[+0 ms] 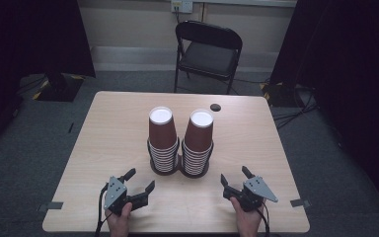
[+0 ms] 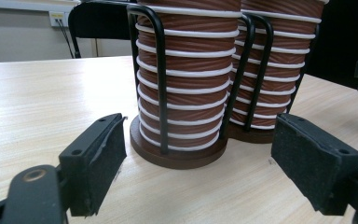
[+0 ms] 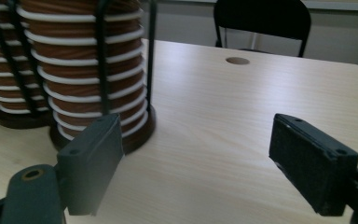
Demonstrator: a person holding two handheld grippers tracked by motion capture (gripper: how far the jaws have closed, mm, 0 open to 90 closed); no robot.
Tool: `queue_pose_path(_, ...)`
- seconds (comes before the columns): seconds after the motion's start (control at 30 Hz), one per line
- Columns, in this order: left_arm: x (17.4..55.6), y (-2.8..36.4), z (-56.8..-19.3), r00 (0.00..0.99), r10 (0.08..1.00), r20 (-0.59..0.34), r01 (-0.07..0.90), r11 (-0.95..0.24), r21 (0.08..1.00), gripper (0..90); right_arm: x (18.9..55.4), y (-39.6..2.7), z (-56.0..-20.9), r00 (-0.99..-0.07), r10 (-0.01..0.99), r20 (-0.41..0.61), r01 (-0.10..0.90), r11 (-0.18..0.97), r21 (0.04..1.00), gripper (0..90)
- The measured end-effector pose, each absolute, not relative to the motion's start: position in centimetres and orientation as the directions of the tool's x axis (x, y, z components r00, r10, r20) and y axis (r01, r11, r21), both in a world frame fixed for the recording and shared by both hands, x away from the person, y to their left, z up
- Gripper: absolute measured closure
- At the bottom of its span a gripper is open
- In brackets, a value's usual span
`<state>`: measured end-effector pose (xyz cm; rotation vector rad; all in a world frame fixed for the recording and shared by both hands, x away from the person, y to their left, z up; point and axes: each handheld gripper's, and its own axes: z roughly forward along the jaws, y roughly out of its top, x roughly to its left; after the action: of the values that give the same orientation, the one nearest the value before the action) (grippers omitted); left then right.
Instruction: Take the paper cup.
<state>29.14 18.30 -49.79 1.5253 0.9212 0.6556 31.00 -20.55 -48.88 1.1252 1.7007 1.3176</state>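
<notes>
Two stacks of upside-down brown paper cups with white rims stand side by side mid-table, each in a black wire holder on a round dark base: the left stack [image 1: 162, 140] [image 2: 186, 79] and the right stack [image 1: 198, 143] [image 3: 84, 70]. My left gripper [image 1: 139, 180] [image 2: 198, 158] rests near the front edge, open and holding nothing, facing the left stack's base from a short way off. My right gripper [image 1: 234, 175] [image 3: 198, 163] is open and holds nothing at the front right, its jaws aimed just right of the right stack.
The light wooden table [image 1: 103, 148] has a round cable hole [image 1: 215, 106] [image 3: 237, 60] near its far edge. A black folding chair [image 1: 209, 49] [image 3: 261, 18] stands behind the table. Dark curtains hang on both sides. Tape marks sit at the front corners.
</notes>
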Motion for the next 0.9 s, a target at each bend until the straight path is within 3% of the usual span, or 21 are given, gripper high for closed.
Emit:
queue_pose_path(0.4, 29.1, 18.4, -49.8, 0.551, 0.83, -0.091, 0.183, -0.013, 0.983, 18.9, 31.1, -18.7, -46.5, -0.501, 0.865, 0.009, 0.193, 0.102, 0.976, 24.9)
queue_pose_path(0.63, 29.1, 18.4, -49.8, 0.557, 0.826, -0.087, 0.18, -0.018, 0.984, 18.9, 31.0, -18.2, -45.1, -0.514, 0.858, -0.005, 0.153, 0.098, 0.983, 28.1)
queue_pose_path(0.9, 29.0, 18.4, -49.8, 0.558, 0.825, -0.084, 0.173, -0.017, 0.985, 19.2, 31.5, -17.7, -43.8, -0.553, 0.832, 0.045, 0.169, 0.059, 0.984, 18.0)
